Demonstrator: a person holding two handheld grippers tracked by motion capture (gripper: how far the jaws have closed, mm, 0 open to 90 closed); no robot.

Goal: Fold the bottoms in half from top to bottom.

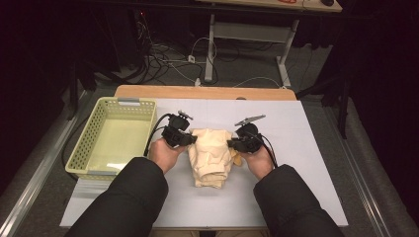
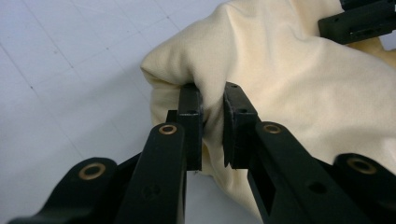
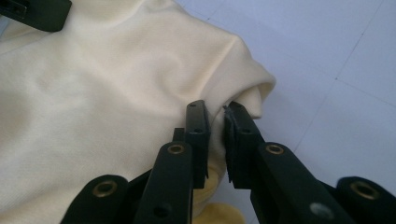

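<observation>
Tabletop (image 1: 306,148) under your hands is a pale grey-white sheet marked with a faint grid of thin lines, laid over a wooden board whose light brown edge shows along the far side. On it, at your left, stands a pale yellow plastic basket (image 1: 99,118) with perforated walls, set close to the sheet's left edge.

Between your hands lies the cream cloth (image 1: 211,155), bunched and rumpled, near the middle of the sheet and just to the right of the basket. Your left gripper (image 1: 190,139) has its jaws drawn narrow and clamped on a fold at the cloth's left upper corner; the left gripper view shows the fabric pinched tight between the pads (image 2: 191,116). Your right gripper (image 1: 232,143) is likewise closed down on a fold at the cloth's right upper corner, the fabric squeezed between its pads (image 3: 198,123). The two grippers face each other across the cloth, which hangs and drapes between them toward you.

Beyond the tabletop the room is dark. Grey carpeted floor (image 1: 247,69) carries a tangle of white and black cables (image 1: 173,59), and the white legs of another desk (image 1: 252,34) stand at the far side.
</observation>
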